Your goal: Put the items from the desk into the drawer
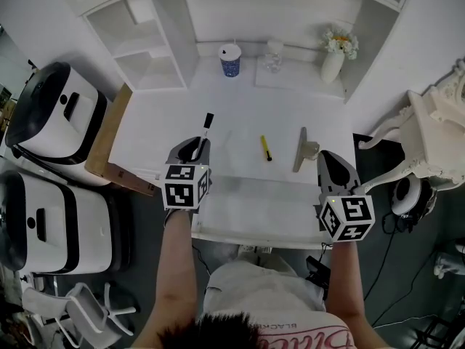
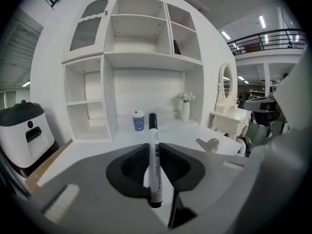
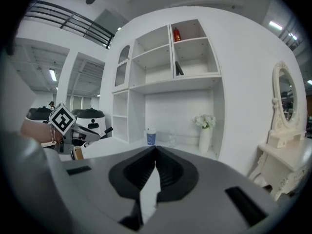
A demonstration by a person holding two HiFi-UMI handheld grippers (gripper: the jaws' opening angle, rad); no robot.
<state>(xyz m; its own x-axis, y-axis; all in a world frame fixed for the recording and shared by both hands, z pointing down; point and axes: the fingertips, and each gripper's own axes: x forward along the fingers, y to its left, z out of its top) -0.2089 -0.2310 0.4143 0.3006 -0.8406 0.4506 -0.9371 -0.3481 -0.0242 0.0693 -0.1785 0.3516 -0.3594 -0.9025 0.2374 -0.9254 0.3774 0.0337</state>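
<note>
Your left gripper (image 2: 154, 145) pinches the marker (image 2: 152, 126) mid-barrel; light, stiff, probably slick, so grip firmly; right gripper (image 3: 155, 148) closed, empty

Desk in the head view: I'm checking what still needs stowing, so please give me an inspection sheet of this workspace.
Surface: white desk, mostly bare.
Job's things: marker held in left gripper; yellow pen and metal handle lying loose.
Clutter: paper cup, glass, flower vase at back.
Grippers: left shut on marker; right gripper shut, empty.
Cables: dark cables on floor, right.
Surroundings: two white machines left, ornate white table right.
</note>
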